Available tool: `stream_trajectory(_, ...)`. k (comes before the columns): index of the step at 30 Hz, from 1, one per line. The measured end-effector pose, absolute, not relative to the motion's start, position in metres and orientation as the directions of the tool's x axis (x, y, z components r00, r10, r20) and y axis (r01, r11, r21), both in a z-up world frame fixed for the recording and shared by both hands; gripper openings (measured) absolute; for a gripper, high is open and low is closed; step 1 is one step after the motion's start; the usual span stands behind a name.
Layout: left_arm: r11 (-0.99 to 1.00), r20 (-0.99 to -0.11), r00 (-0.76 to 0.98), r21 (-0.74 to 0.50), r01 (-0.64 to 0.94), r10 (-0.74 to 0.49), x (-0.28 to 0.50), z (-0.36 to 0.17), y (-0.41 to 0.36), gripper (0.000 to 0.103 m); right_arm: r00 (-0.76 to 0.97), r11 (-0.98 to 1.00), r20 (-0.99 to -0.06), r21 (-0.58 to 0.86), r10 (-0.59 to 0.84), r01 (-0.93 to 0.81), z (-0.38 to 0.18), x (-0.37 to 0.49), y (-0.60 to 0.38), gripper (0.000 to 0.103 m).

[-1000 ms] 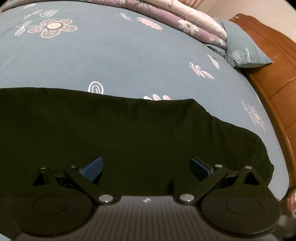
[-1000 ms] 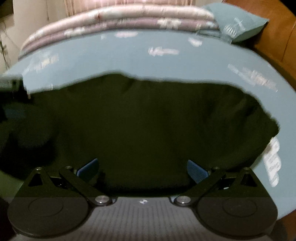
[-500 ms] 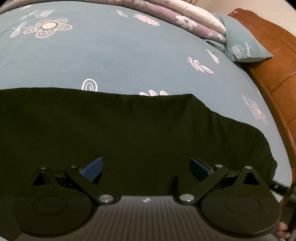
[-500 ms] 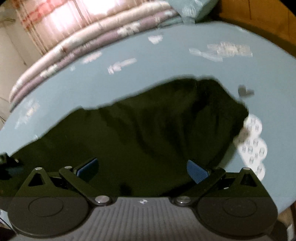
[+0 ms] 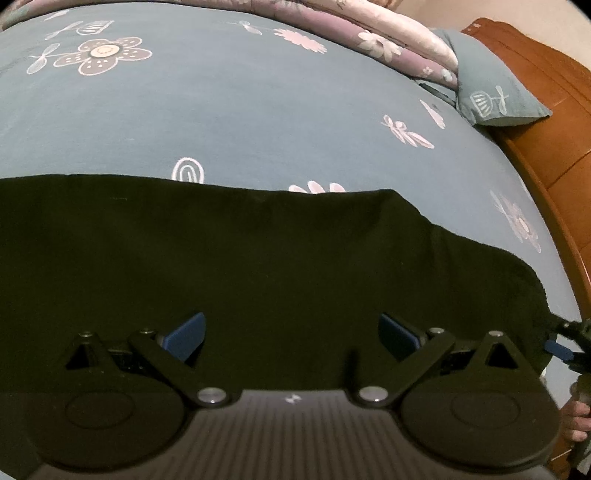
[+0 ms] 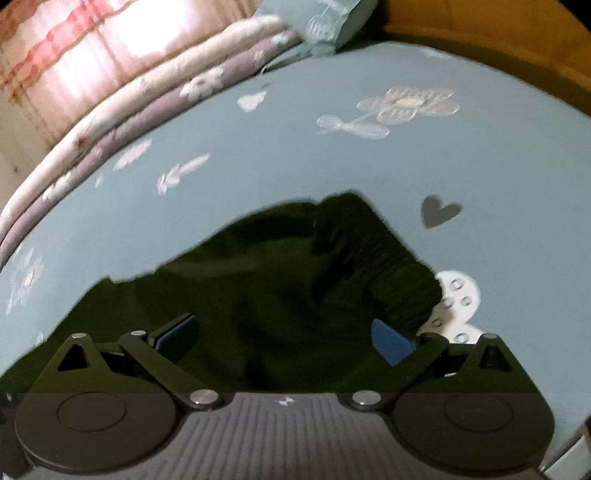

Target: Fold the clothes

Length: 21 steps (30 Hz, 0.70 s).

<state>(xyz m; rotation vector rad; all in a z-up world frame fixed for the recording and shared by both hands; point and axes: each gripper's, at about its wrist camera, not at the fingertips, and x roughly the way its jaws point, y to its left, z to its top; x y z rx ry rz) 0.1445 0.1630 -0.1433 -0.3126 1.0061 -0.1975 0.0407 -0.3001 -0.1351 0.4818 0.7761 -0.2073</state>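
Here both tongs hovered low over the black garment (image 5: 258,266), which lay spread on the bed (image 5: 258,110): left tongs (image 5: 291,332) gaping wide, right tongs (image 6: 284,332) likewise apart (near its gathered end), gripping nothing.

Bed with a wooden frame (image 5: 546,122), covered by a blue-grey sheet printed with pale flowers, leaves and a grey heart (image 5: 258,107) (image 6: 461,158). Sheet lies smooth, few wrinkles.

Directly on it: a black fabric garment (image 5: 240,266) (image 6: 295,284), spread flat across the near part of the bed; far edge runs nearly straight in the left wrist view, right end bunched and gathered. A folded pink-and-mauve floral quilt (image 5: 388,44) (image 6: 122,122) lies along the far edge. A blue-grey pillow in matching print (image 5: 491,96) (image 6: 325,18) rests beside the quilt, against the wooden frame.
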Motion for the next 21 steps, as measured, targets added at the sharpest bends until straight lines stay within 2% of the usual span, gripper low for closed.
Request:
stream_trajectory(5, 0.936, -0.792, 0.521, -0.35, 0.04, -0.319, 0.145, -0.143, 0.159, 0.099, 0.743, 0.883, -0.667, 0.377, 0.05, 0.279, -0.122, 0.049, -0.288, 0.103)
stream_trajectory(12, 0.935, -0.797, 0.515, -0.353, 0.028, -0.316, 0.146, -0.145, 0.162, 0.099, 0.664, 0.88, -0.747, 0.333, 0.026, 0.339, -0.146, 0.063, -0.292, 0.103)
stream_trajectory(17, 0.94, -0.802, 0.511, -0.338, 0.037, -0.309, 0.145, -0.144, 0.157, 0.099, 0.702, 0.854, -0.711, 0.391, 0.044, 0.343, -0.127, 0.051, -0.285, 0.103)
stream_trajectory(21, 0.944, -0.805, 0.507, -0.325, 0.06, -0.309, 0.144, -0.144, 0.152, 0.099, 0.729, 0.879, -0.679, 0.399, 0.091, 0.261, -0.112, 0.047, -0.256, 0.103)
